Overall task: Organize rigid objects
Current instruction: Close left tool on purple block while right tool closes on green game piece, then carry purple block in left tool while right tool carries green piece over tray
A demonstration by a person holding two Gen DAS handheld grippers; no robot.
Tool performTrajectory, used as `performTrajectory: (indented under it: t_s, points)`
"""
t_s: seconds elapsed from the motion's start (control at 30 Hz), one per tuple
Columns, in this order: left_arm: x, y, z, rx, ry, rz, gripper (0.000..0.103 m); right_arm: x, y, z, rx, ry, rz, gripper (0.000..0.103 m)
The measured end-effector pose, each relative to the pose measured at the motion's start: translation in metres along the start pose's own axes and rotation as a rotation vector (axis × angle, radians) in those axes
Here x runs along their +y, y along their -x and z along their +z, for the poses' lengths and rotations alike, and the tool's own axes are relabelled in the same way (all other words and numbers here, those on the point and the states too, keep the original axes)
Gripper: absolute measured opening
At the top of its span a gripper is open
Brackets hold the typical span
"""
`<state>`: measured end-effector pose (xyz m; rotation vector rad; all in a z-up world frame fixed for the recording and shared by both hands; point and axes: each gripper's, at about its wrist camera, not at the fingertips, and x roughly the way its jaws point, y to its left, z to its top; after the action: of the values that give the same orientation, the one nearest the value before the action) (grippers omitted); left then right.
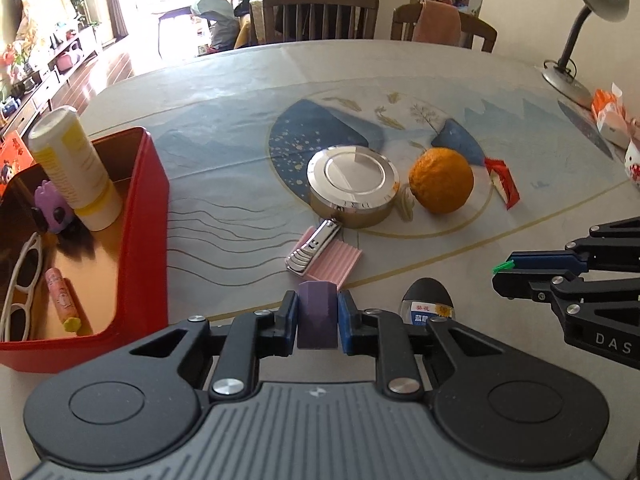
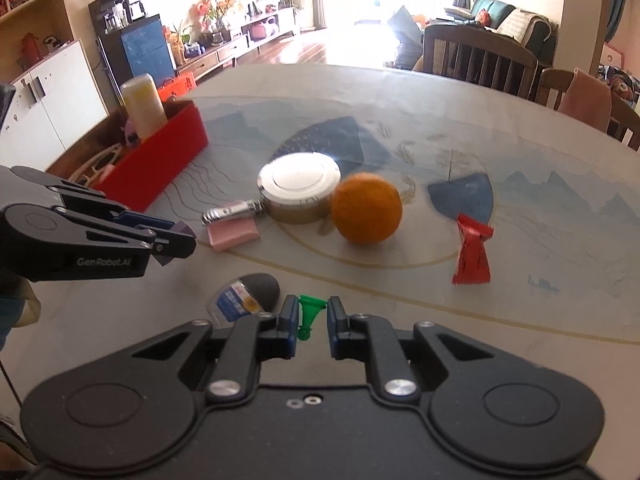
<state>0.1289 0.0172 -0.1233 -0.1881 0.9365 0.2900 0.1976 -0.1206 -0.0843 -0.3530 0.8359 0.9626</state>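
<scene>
We found the left gripper (image 1: 318, 320) clamped on a purple block (image 1: 316, 318), its blue pads pressed to the block's two sides, with the block standing upright between them. The right gripper (image 2: 313, 322) was nearly shut on a small green peg (image 2: 309, 314); the left pad touched it, while a narrow gap showed at the right pad, so we could not tell how firmly it was pinched. In the left wrist view the right gripper (image 1: 505, 273) came in from 3 o'clock with the green tip poking out at its end.

The red box (image 1: 140, 216) sat at 9 o'clock of the table (image 1: 224, 80). Inside it stood a white and yellow bottle (image 1: 74, 168), with a purple toy (image 1: 52, 208) beside it, white glasses (image 1: 22, 280) and a pink tube (image 1: 62, 300) lying nearer us.

Near the table's centre sat a round steel tin (image 1: 352, 184). An orange (image 1: 440, 180) lay just beside it at 3 o'clock, and a red wrapper (image 1: 504, 184) lay farther out the same way. At the tin's 7 o'clock a nail clipper (image 1: 314, 246) rested on a pink ribbed pad (image 1: 336, 264), its tip touching the tin. A small black-capped bottle (image 1: 428, 300) lay on its side between the two grippers. A desk lamp (image 1: 576, 40) stood at 2 o'clock, near the far edge.
</scene>
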Motion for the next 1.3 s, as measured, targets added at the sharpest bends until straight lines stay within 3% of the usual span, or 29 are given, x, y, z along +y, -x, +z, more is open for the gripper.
performTrajectory:
  t_s: [0.57,0.97,1.3]
  points:
    - [0.04,0.051,0.013,-0.078,0.056,0.003,0.02,0.047,0.033,0.041,-0.123,-0.002,0.028,0.014]
    - [0.094,0.067,0.01,-0.094,0.082,0.02,0.02,0.095,0.019,0.067,-0.162,0.002,0.047,0.014]
    - [0.161,0.074,0.009,-0.1,0.132,0.059,0.02,0.149,-0.006,0.091,-0.17,0.046,0.076,0.014]
